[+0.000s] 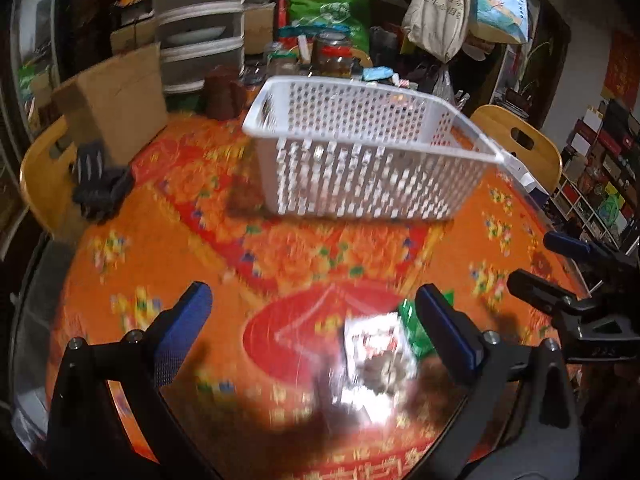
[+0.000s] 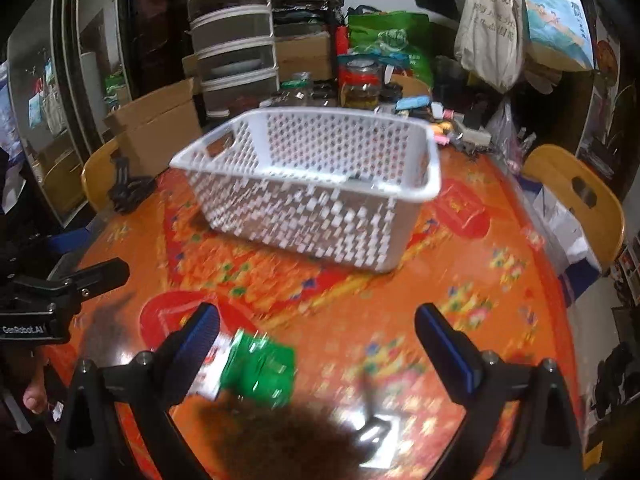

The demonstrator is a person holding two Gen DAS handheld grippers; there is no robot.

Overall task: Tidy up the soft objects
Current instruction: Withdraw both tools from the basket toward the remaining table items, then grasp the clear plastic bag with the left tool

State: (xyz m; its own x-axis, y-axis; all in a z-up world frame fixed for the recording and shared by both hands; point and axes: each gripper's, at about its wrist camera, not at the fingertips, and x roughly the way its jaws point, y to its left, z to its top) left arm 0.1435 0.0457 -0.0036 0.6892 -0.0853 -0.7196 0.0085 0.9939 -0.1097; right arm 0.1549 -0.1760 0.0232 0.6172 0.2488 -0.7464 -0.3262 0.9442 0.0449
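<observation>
A white perforated plastic basket (image 1: 360, 148) stands on the orange-red patterned tablecloth (image 1: 280, 248); it also shows in the right wrist view (image 2: 312, 188). A green soft packet (image 2: 260, 372) and a white-and-red packet (image 1: 376, 348) lie side by side on the table near me, both blurred. My left gripper (image 1: 316, 312) is open, the white packet near its right finger. My right gripper (image 2: 316, 328) is open, the green packet (image 1: 416, 328) by its left finger. Neither holds anything. The right gripper also shows in the left wrist view (image 1: 560, 280).
Wooden chairs (image 1: 516, 140) stand at the table's left and right. A black stand (image 1: 100, 188) sits at the left edge. Jars (image 2: 360, 84), boxes, a cardboard box (image 1: 116, 96) and hanging bags (image 1: 440, 12) crowd the far side.
</observation>
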